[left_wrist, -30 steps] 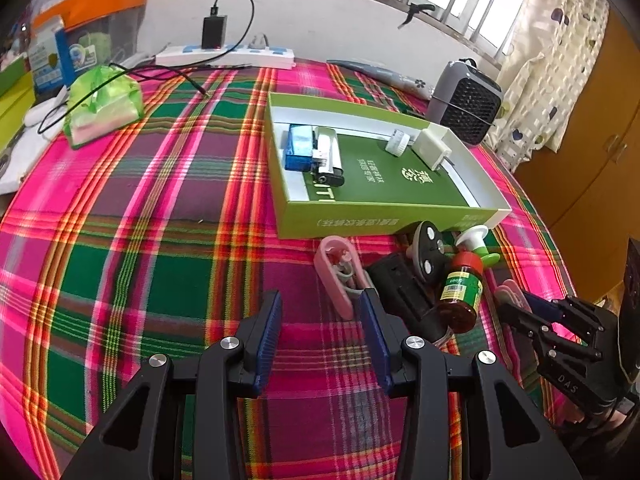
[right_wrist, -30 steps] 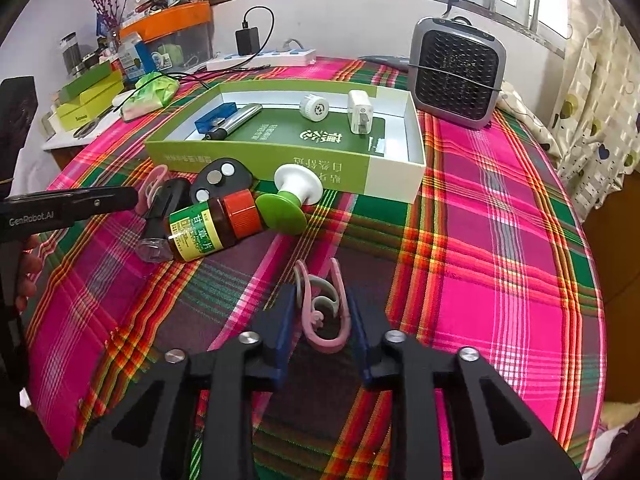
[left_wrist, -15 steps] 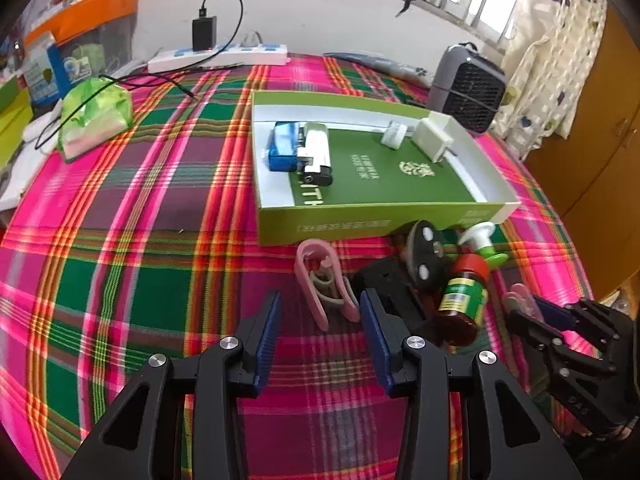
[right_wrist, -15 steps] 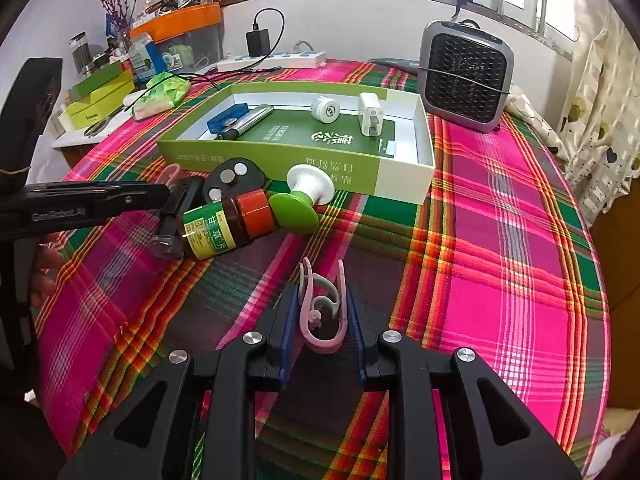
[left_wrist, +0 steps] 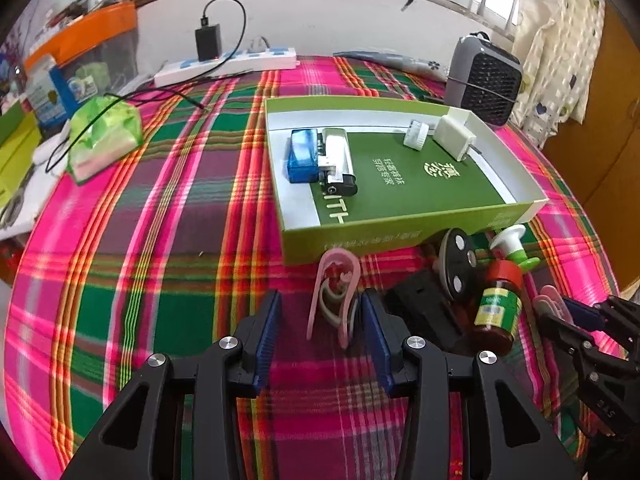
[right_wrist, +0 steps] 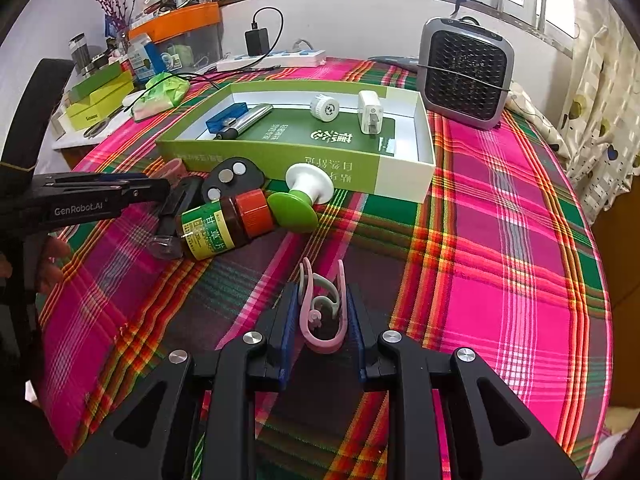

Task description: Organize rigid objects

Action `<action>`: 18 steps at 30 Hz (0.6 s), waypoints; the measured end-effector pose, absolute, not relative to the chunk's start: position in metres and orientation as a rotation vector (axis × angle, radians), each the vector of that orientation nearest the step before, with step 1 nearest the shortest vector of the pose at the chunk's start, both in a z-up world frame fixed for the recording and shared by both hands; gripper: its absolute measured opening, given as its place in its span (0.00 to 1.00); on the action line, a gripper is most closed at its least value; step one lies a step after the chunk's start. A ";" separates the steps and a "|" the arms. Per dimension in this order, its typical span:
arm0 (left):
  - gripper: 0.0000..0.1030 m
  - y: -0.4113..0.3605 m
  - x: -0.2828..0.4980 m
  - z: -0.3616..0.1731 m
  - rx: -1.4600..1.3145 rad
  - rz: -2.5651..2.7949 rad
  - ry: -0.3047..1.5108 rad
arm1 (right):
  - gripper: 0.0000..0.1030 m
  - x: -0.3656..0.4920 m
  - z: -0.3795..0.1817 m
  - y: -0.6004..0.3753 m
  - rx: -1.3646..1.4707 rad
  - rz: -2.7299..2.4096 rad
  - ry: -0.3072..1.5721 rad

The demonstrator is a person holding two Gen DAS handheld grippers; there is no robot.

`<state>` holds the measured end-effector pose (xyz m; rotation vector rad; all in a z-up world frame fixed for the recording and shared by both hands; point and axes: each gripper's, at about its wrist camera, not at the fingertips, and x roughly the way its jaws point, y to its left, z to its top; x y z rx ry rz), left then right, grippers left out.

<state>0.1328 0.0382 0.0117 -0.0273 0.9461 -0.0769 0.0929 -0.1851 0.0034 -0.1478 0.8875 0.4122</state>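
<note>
2 pink plastic clips are in play, 1 per gripper. My right gripper [right_wrist: 322, 320] is clenched on a pink plastic clip with a grey inner spring [right_wrist: 320, 308], both blue pads pressing its sides, the clip held just above the plaid tablecloth [right_wrist: 500, 240]. My left gripper [left_wrist: 320, 332] is released, its jaws wide around the second pink plastic clip [left_wrist: 336, 292], which lies on the cloth between the pads; the clip sits close to the right-hand pad, but I cannot tell whether it touches.

Just beyond the left gripper lie a black plastic block [left_wrist: 424, 308], a black disc-shaped piece with silver dots [left_wrist: 456, 268], a brown glass bottle with a red cap and green label [left_wrist: 498, 304] on its side, and a green and white suction-style knob [left_wrist: 512, 244]. All sit crowded against the near wall of the shallow green and white cardboard box [left_wrist: 360, 236]. Inside it already are a blue rectangular case [left_wrist: 302, 154], a silver and black lighter-like device [left_wrist: 338, 158], a small white cylinder [left_wrist: 416, 136] and a white charger plug [left_wrist: 454, 136].

I judge the sorting roughly half done, with the clip pick-ups in hand. Next, I would close the left jaws squarely on the clip's long sides, lift clear of the black block, then carry each clip over the box wall to a bare patch.
</note>
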 end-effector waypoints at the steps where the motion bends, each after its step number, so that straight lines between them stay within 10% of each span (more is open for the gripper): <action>1: 0.39 0.037 0.134 0.012 -0.020 -0.074 0.945 | 0.24 0.093 0.003 -0.186 -0.147 0.411 0.888; 18: 0.38 0.034 0.139 0.009 0.027 -0.060 0.920 | 0.24 0.093 0.003 -0.186 -0.148 0.407 0.888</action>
